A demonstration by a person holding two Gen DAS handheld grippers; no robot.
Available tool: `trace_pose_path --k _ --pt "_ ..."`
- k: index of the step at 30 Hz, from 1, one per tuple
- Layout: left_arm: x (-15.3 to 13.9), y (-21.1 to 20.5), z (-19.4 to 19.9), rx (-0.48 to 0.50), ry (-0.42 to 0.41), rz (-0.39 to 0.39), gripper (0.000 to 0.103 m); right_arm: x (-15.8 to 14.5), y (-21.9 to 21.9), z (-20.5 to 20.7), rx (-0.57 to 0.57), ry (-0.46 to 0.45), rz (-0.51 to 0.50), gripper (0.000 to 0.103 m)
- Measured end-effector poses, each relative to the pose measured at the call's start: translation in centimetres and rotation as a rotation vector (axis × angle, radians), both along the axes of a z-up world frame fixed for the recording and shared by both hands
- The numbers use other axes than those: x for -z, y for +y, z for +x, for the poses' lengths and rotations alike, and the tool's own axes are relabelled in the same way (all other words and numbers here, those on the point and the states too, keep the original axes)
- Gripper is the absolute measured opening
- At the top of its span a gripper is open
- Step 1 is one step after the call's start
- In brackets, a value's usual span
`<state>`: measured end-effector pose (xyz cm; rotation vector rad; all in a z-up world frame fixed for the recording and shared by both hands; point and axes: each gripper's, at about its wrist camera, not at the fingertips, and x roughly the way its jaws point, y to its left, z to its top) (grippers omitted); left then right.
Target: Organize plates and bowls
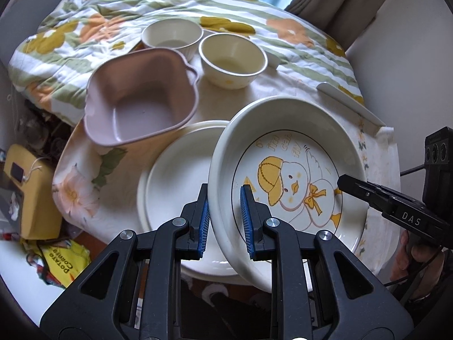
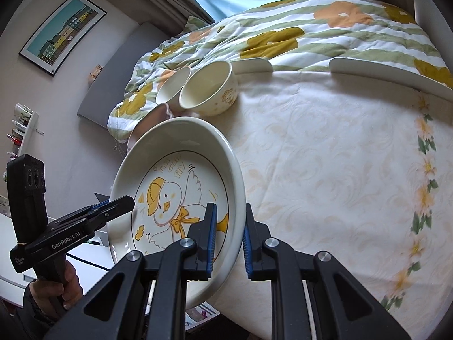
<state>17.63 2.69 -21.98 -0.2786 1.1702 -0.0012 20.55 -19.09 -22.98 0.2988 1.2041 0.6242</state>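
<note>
Both grippers hold a deep cream duck plate (image 1: 288,155) (image 2: 181,175) tilted above the bed. My left gripper (image 1: 225,218) is shut on its left rim, blue pads on either side. My right gripper (image 2: 229,240) is shut on the opposite rim, and shows in the left wrist view as a black gripper (image 1: 344,182) at the plate's right edge. A plain cream plate (image 1: 175,175) lies on the sheet, partly under the held plate. A pink square bowl (image 1: 141,99) sits behind it. Two cream bowls (image 1: 233,59) (image 1: 171,38) (image 2: 209,90) stand further back.
A flowered quilt (image 1: 85,28) (image 2: 283,39) is bunched at the back of the bed. Flat white pieces (image 1: 348,102) (image 2: 382,73) lie near the quilt's edge. A yellow box (image 1: 31,192) and a snack bag (image 1: 62,257) sit left of the bed. The pale sheet (image 2: 339,170) spreads to the right.
</note>
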Motion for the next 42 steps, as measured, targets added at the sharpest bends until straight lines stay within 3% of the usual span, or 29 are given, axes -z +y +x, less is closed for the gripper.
trace_pose_path --k 13,20,26,36,42 --pt "5.3 4.1 0.7 0.133 0.077 -0.05 0.018 2.2 4.0 -2.4 0.138 0.055 -0.103 0.015" --pt "7.0 4.4 1.6 0.199 0.093 -0.048 0.018 2.3 5.0 -3.1 0.191 0.03 -0.175 0.015" --pt "6.8 3.2 1.8 0.26 0.053 0.057 0.018 2.4 5.8 -3.5 0.207 0.011 -0.221 0.015" --pt "6.8 0.0 0.6 0.359 -0.055 0.342 0.018 2.8 6.2 -3.9 0.219 -0.012 -0.267 0.015" --pt "6.9 -0.3 0.0 0.366 -0.096 0.427 0.018 2.7 7.7 -4.0 0.168 -0.069 -0.373 0.015"
